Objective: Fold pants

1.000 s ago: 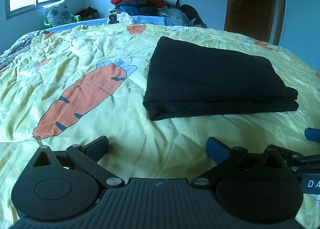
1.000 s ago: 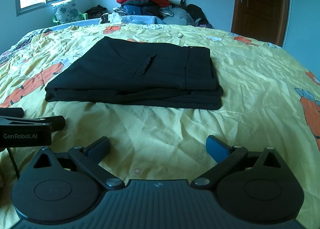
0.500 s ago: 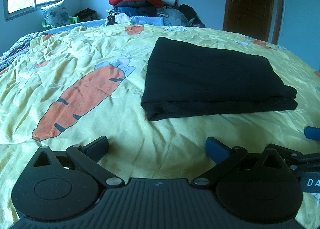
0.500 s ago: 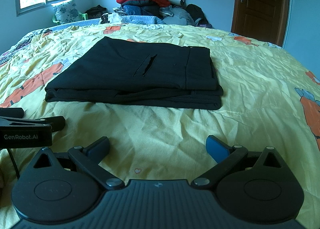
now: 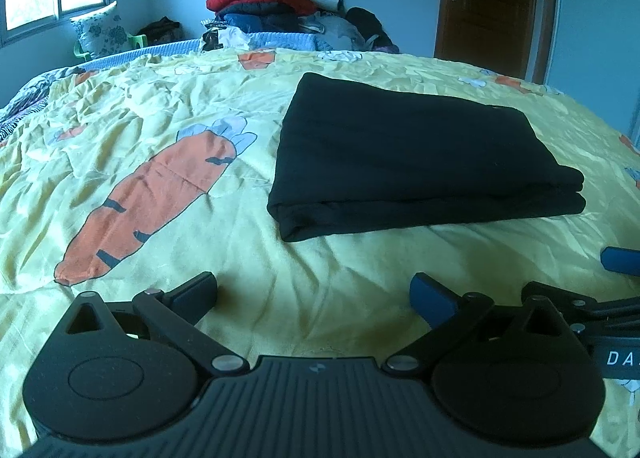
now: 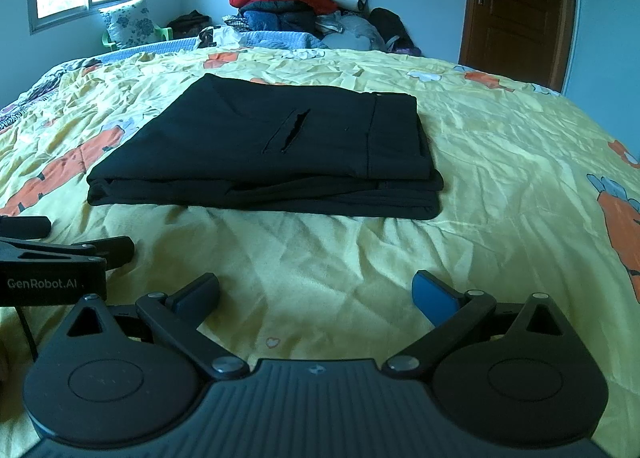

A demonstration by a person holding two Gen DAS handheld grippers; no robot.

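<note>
Left gripper [image 5: 314, 292] nearest, fingers spread wide, nothing between them, low over yellow bedspread [image 5: 248, 234]. Right gripper [image 6: 316, 292] same: fingers spread, holding nothing, just beside the left one, whose side shows at 9 o'clock in the right view. Both sit short of the pants, apart from the cloth, likely parked clear so the stack isn't disturbed. Pants [image 6: 276, 154] next out, 12 o'clock in right view, 1 o'clock in left: black, folded into flat layered rectangle, pocket slit on top, edges roughly squared. Fold looks done or nearly. Carrot print [image 5: 152, 194] at 10 o'clock in left view. Far: clothes pile [image 6: 304, 6], door [image 6: 520, 10] at 2 o'clock
</note>
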